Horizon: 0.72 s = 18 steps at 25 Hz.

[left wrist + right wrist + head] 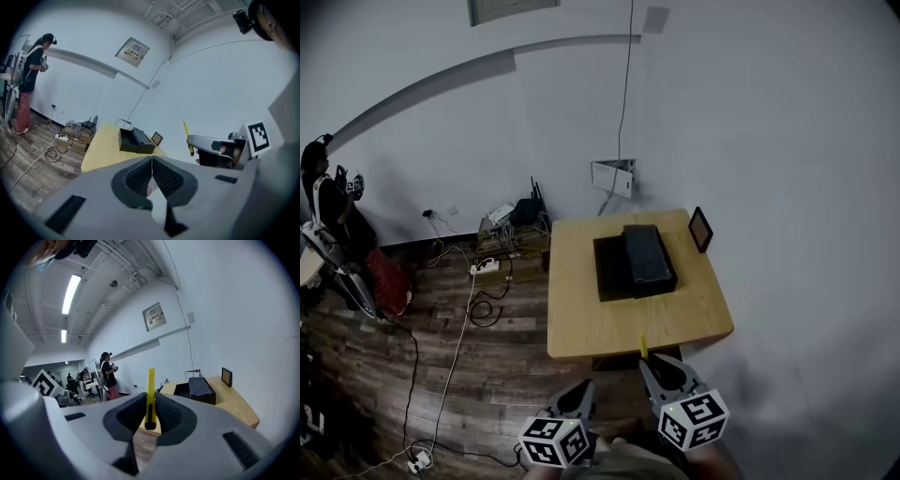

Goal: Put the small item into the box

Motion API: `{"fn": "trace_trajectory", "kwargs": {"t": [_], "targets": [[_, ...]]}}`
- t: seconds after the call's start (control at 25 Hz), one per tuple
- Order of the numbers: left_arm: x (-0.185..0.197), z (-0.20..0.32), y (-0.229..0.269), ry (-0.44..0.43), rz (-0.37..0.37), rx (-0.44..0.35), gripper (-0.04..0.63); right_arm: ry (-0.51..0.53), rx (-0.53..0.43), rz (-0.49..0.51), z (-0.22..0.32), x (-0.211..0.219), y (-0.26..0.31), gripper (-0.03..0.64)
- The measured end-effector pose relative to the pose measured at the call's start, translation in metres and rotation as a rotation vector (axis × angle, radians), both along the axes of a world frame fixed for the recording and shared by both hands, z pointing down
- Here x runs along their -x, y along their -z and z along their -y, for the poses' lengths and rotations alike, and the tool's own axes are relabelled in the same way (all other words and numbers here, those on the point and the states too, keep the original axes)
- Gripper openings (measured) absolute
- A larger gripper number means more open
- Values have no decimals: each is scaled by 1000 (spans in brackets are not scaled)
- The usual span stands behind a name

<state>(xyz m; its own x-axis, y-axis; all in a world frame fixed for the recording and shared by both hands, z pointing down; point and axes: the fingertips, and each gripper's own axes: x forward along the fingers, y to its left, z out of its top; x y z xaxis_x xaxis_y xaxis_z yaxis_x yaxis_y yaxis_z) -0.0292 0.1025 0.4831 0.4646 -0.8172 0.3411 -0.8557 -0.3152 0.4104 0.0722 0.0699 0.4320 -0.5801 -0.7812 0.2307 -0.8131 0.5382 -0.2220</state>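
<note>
A black box (635,262) lies open on the far half of the light wooden table (581,328); in the right gripper view the box (197,391) has grey lining. A thin yellow stick-like item (150,390) stands upright between the jaws of my right gripper (150,408), which is shut on it. In the head view this gripper (649,361) hovers just short of the table's near edge with the yellow item (643,347) pointing at the box. My left gripper (584,389) hangs beside it, lower left. Its pads (161,174) meet with nothing between them.
A small dark tablet (700,229) stands at the table's far right edge by the wall. Left of the table, a router, power strip and cables (502,234) lie on the wood floor. A person (328,202) stands far left beside a red bag (386,279).
</note>
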Motion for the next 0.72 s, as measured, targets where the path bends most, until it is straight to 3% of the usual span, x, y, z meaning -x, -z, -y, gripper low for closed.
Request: {"fn": "trace_trajectory", "kwargs": {"t": [0.4, 0.72], "targets": [[-6, 23, 14, 2, 0, -43, 3, 9, 1, -18, 5, 3, -8, 51], [-14, 35, 12, -3, 3, -27, 3, -19, 9, -9, 18, -9, -12, 51]]}}
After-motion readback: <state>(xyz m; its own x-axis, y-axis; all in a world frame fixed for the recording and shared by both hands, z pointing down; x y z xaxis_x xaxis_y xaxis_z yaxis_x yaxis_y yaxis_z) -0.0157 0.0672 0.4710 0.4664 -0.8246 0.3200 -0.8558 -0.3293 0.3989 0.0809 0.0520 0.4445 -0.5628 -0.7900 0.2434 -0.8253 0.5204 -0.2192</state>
